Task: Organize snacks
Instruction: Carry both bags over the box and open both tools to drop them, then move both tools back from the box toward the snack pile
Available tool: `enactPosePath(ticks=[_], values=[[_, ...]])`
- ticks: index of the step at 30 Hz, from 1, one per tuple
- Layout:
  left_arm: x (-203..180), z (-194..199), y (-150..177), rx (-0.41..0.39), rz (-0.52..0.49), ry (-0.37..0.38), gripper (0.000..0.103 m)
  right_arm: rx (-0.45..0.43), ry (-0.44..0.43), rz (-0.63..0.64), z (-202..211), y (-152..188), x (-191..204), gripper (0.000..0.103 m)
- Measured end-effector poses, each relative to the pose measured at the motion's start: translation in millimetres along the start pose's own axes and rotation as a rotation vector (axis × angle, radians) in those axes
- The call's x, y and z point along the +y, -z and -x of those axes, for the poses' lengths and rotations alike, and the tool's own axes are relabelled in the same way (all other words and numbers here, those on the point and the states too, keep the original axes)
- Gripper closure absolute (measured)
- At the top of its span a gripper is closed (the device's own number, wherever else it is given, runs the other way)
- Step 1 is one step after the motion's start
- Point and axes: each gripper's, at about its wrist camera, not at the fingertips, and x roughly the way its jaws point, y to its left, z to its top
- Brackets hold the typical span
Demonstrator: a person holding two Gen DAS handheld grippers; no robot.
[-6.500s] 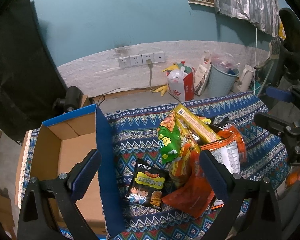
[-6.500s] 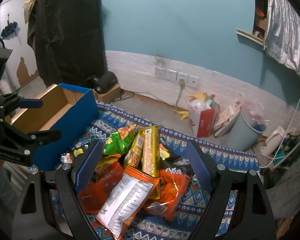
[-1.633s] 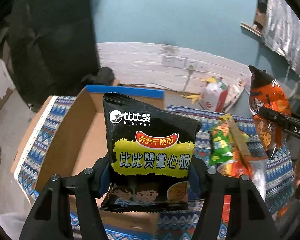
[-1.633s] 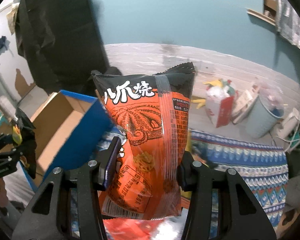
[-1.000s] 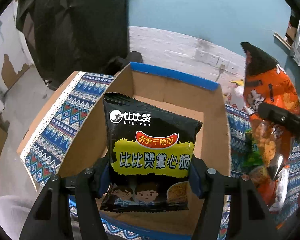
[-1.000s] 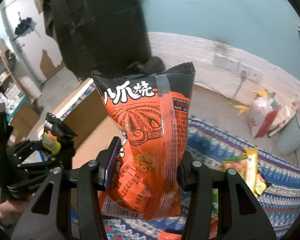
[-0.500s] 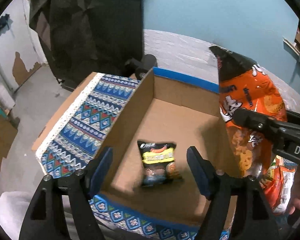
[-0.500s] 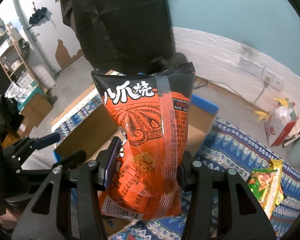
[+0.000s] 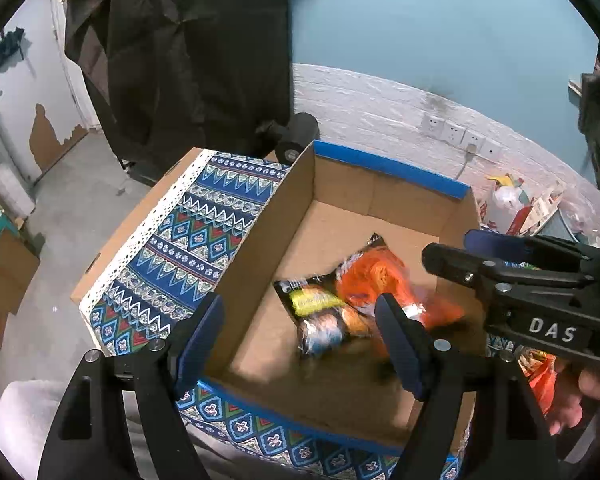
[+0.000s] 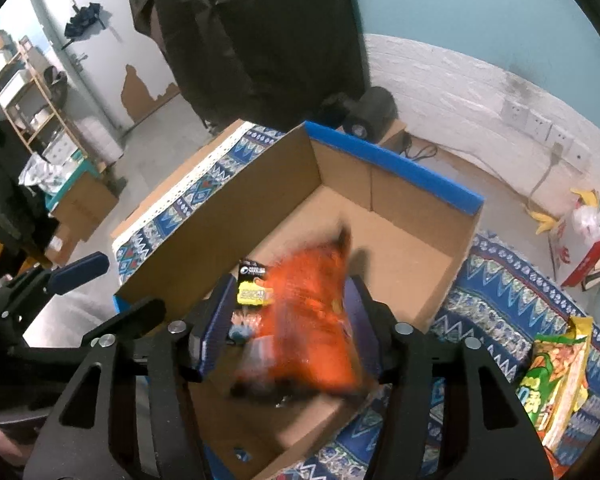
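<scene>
Orange snack bag [image 10: 312, 320] is lying blurred in the cardboard box [image 9: 340, 196] beside the black packet [image 9: 320, 316]; right gripper [image 10: 288, 328] jaws are opening, pads clear; left gripper [image 9: 300, 336] is standing open, empty.

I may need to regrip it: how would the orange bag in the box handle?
The orange bag looks puffy, so probably light and squashy. Its glossy film may slip between pads. Lying partly on the black packet, it may slide when pushed.

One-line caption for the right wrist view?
Right gripper opening, blurred orange snack bag dropping into cardboard box.
</scene>
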Motion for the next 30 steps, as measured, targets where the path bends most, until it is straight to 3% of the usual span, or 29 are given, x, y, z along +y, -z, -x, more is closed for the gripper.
enactPosePath(ticks=[7, 19, 30], values=[[-9.8, 3.4, 1.2, -0.003, -0.026, 0.013, 0.024, -0.043, 0.034, -0.024, 25.5, 3.6, -10.9, 0.032], [-46.3, 20.4, 5.0, -0.001, -0.077, 0.098, 0.023, -0.057, 0.107, -0.087, 69.5, 30.3, -41.2, 0.029], [-100.4, 32.2, 18.0, -0.003, -0.197, 0.157, 0.021, -0.05, 0.197, -0.143, 111.0, 72.5, -79.4, 0.029]])
